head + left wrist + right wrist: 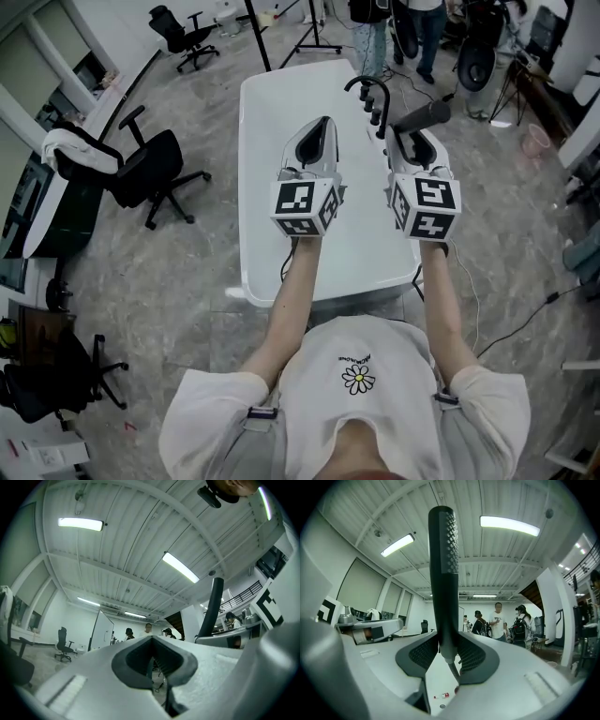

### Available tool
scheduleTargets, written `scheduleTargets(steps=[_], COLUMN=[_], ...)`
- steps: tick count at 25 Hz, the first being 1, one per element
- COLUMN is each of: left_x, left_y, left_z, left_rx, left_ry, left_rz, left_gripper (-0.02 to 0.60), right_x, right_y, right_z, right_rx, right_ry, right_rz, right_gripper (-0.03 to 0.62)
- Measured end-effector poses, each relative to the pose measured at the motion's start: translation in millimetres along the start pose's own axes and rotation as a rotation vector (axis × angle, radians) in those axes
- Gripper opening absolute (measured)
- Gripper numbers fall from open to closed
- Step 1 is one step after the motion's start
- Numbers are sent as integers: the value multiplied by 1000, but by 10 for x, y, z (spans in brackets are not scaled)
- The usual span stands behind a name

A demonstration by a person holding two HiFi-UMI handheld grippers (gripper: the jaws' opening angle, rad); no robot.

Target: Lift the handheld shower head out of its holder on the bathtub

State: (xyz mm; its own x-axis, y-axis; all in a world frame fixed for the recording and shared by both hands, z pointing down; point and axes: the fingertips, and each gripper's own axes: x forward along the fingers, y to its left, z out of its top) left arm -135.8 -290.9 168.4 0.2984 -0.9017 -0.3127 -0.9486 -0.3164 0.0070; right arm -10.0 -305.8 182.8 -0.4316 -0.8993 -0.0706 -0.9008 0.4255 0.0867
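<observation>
The black handheld shower head [427, 114] is held up above the bathtub's [281, 103] right rim, close to the black faucet [368, 86]. My right gripper [411, 134] is shut on its handle. In the right gripper view the shower head [443, 573] stands upright between the pads, the gripper [447, 653] clamps its lower end, and the hose [453, 671] hangs down from it. My left gripper [324, 122] hovers over the middle of the tub, tilted upward. Its jaws [152, 660] are shut with nothing between them. The left gripper view also catches the shower head [213, 606] at its right.
A black office chair [150, 173] stands left of the tub and another [183, 33] sits farther back. People [375, 28] stand past the tub's far end, beside a stand's legs [309, 37]. A fan [478, 61] and cables lie at the right.
</observation>
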Motion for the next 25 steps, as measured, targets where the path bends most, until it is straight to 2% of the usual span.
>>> scheduleTargets(steps=[11, 25], left_x=[121, 268], left_y=[-88, -176], left_z=[-73, -185], left_rx=[33, 36], left_ry=[25, 47], left_rz=[7, 5], left_gripper=[2, 2], right_x=[9, 93], right_y=[-70, -234], right_z=[-15, -140], right_rx=[-4, 3], right_ry=[-25, -13], right_rz=[24, 31], right_gripper=[147, 147])
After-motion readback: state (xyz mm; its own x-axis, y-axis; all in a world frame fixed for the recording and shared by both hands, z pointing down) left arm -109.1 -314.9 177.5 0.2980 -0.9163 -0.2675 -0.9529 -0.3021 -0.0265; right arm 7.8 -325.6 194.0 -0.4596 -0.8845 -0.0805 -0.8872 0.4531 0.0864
